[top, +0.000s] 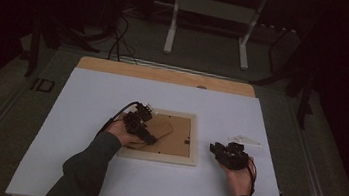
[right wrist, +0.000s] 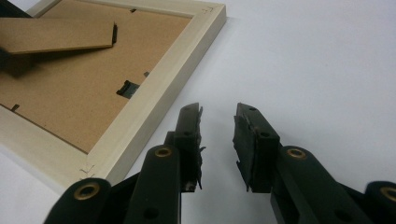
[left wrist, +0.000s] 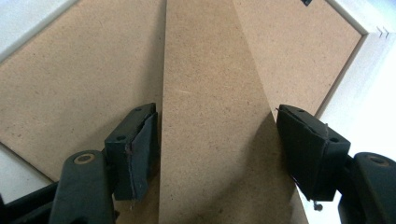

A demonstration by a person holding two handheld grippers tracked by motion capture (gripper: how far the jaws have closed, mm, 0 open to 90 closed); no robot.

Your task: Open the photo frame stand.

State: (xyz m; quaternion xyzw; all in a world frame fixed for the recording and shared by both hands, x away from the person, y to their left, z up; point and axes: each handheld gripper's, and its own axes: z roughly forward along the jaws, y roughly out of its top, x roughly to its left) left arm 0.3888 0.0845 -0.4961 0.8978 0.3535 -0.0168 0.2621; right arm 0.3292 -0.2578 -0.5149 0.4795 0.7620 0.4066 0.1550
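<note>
A pale wooden picture frame lies face down on the white table, its brown backing board facing up. The board's hinged stand flap is lifted off the backing. My left gripper straddles that flap with its jaws wide apart, one pad against each long edge. In the high view the left gripper sits over the frame's left half. My right gripper hovers over bare table just right of the frame's edge, its jaws slightly apart with nothing between them.
A small clear plastic piece lies on the table beyond the right gripper. A black turn clip holds the backing near the frame's right rail. A wooden strip borders the table's far side, with a stand on the floor behind it.
</note>
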